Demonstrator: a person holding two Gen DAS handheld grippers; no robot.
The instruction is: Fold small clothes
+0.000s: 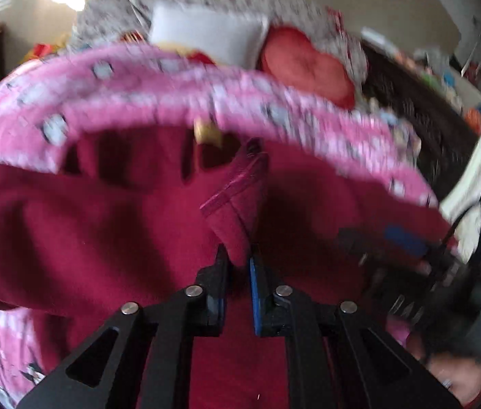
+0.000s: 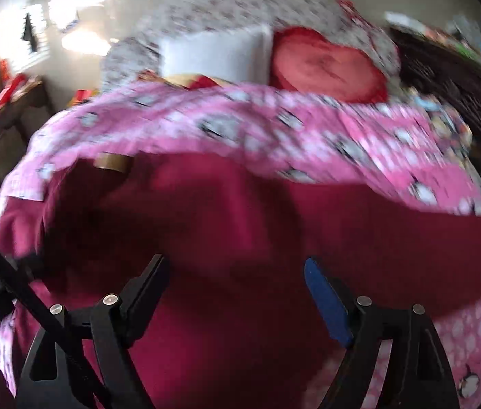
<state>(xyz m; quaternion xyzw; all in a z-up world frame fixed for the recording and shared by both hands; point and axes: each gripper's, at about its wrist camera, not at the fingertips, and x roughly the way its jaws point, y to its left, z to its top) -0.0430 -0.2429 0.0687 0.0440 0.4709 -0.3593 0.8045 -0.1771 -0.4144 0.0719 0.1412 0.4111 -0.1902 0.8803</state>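
Note:
A dark red garment (image 1: 104, 225) lies spread on a pink patterned blanket (image 1: 145, 92). My left gripper (image 1: 238, 255) is shut on a hemmed corner of the garment (image 1: 233, 204), and that fold rises from between the fingers. The right gripper shows at the right edge of the left wrist view (image 1: 410, 248), above the garment. In the right wrist view the garment (image 2: 240, 225) fills the middle, and my right gripper (image 2: 233, 266) is open and empty just above it. Both views are blurred by motion.
At the far side of the bed lie a white pillow (image 2: 216, 51) and a red heart-shaped cushion (image 2: 329, 64). A small tan object (image 2: 112, 162) lies at the garment's far edge. A dark headboard or shelf (image 2: 451, 78) stands at the right, a side table (image 2: 9, 109) at the left.

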